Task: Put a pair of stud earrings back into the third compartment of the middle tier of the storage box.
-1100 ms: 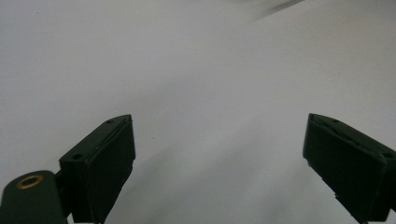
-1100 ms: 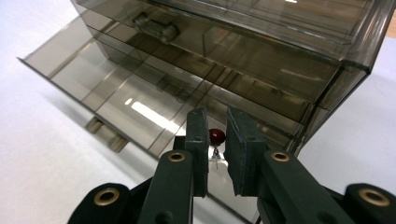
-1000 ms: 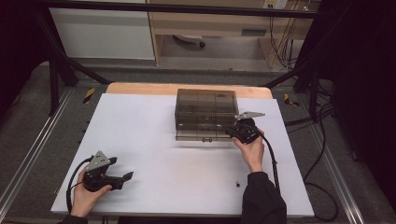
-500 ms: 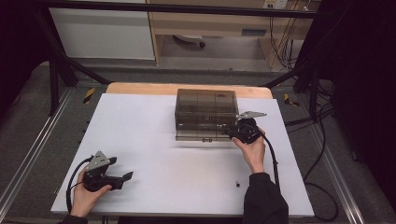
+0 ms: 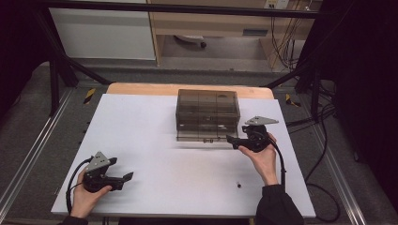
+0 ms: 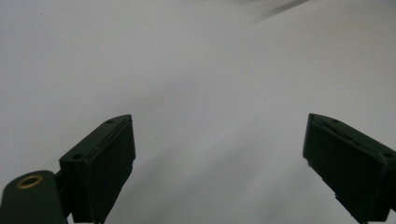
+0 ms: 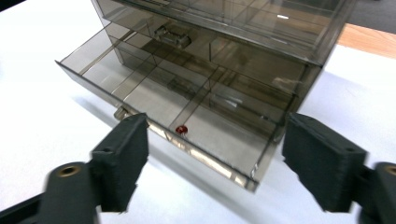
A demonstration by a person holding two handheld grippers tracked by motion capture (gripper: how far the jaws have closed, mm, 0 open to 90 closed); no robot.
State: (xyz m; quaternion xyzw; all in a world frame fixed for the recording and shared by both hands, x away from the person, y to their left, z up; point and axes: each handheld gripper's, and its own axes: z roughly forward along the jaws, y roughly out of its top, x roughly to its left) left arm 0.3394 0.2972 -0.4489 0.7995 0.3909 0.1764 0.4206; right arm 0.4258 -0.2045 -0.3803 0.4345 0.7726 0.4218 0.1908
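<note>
The smoky clear drawer organizer (image 5: 207, 115) stands toward the far middle of the white counter (image 5: 155, 140), its bottom drawer (image 7: 154, 100) pulled out, with a small red bead (image 7: 181, 129) lying in a front compartment. The right gripper (image 5: 233, 139) sits just before that drawer, its jaws just opened and released, nothing between them. The left gripper (image 5: 126, 177) rests near the counter's near-left corner, jaws spread wide and empty.

Smoky brown clear drawer box (image 5: 207, 114), red bead (image 7: 181, 129), white table (image 5: 141, 136).
</note>
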